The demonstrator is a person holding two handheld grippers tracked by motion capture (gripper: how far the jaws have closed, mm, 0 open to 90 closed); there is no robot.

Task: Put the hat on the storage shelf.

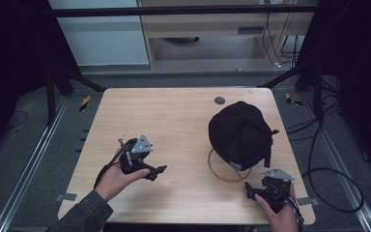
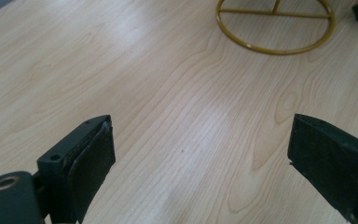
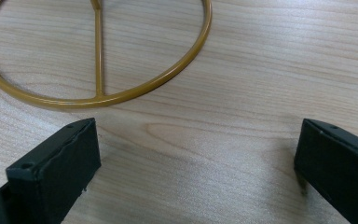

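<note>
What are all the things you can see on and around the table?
table: 1, light wood, middle of the high view
cap: 1, black, right half of the table, atop the stand
ring stand: 1, gold wire, its round base on the table under the cap
round plug: 1, grey, far edge of the table
cables: several, black, floor at right
left gripper: 1, black, open, near left
right gripper: 1, black, open, near right

One cap (image 1: 240, 134), one brass ring stand (image 1: 221, 170), one table (image 1: 174, 121), two grippers: left (image 1: 160, 170), right (image 1: 248, 189). Two hands: left (image 1: 116, 180), right (image 1: 276, 212).
</note>
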